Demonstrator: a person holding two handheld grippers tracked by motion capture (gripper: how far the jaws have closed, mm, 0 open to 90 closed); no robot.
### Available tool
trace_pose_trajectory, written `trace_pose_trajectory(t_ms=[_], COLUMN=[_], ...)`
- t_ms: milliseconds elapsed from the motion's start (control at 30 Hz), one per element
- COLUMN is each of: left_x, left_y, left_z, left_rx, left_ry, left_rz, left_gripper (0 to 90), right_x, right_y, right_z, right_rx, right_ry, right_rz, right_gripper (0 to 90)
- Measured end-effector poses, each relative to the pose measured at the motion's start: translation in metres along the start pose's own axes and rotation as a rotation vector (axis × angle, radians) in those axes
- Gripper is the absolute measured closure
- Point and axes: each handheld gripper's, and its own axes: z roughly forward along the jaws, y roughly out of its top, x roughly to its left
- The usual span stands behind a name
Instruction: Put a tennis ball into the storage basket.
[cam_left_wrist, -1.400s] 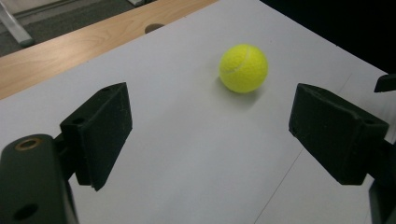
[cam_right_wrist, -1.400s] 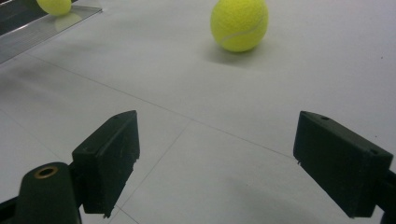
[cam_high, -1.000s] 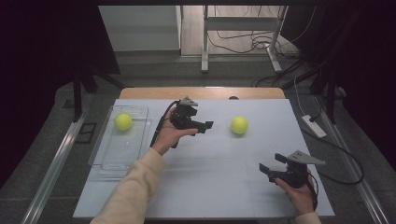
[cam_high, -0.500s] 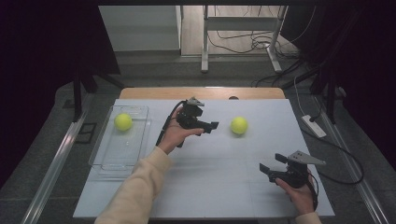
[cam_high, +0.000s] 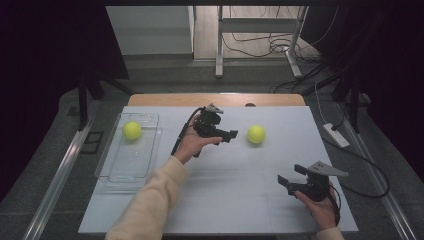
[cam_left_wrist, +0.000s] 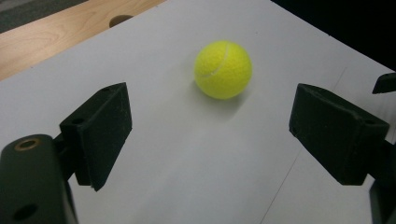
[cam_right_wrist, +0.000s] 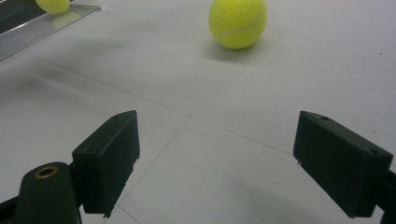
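A yellow tennis ball (cam_high: 256, 134) (cam_left_wrist: 223, 69) (cam_right_wrist: 238, 22) lies on the white table top, right of centre. My left gripper (cam_high: 233, 135) (cam_left_wrist: 210, 137) is held just left of it, jaws open and pointed at the ball, a short gap away. A second tennis ball (cam_high: 132, 130) (cam_right_wrist: 52, 4) rests in the far end of a clear plastic tray (cam_high: 119, 167) at the table's left. My right gripper (cam_high: 287, 181) (cam_right_wrist: 217, 170) hovers near the front right, open, with nothing between its jaws.
The white board (cam_high: 240, 200) covers a wooden table whose bare strip (cam_high: 165, 99) shows at the far edge, with a round hole (cam_left_wrist: 120, 20) in it. Cables and a metal stand leg (cam_high: 219, 45) lie on the floor beyond. A power strip (cam_high: 336, 135) sits off the right edge.
My left gripper has moved to the right, away from the tray and closer to the loose ball. The right gripper has stayed where it was.
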Motion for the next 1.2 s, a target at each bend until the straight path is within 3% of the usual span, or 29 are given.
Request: trace_pose_trajectory(t_ms=[1033, 1200], left_x=[-0.011, -0.014], left_y=[0.012, 0.018], left_z=[0.031, 0.043], left_rx=[0.030, 0.042], left_ry=[-0.022, -0.029], left_rz=[0.016, 0.026], left_gripper=[14.2, 14.2], right_x=[0.001, 0.001], right_y=[0.001, 0.000], right_z=[0.000, -0.001], right_rx=[-0.002, -0.010], right_ry=[0.005, 0.009], right_rz=[0.000, 0.011], right_gripper=[14.8, 14.8])
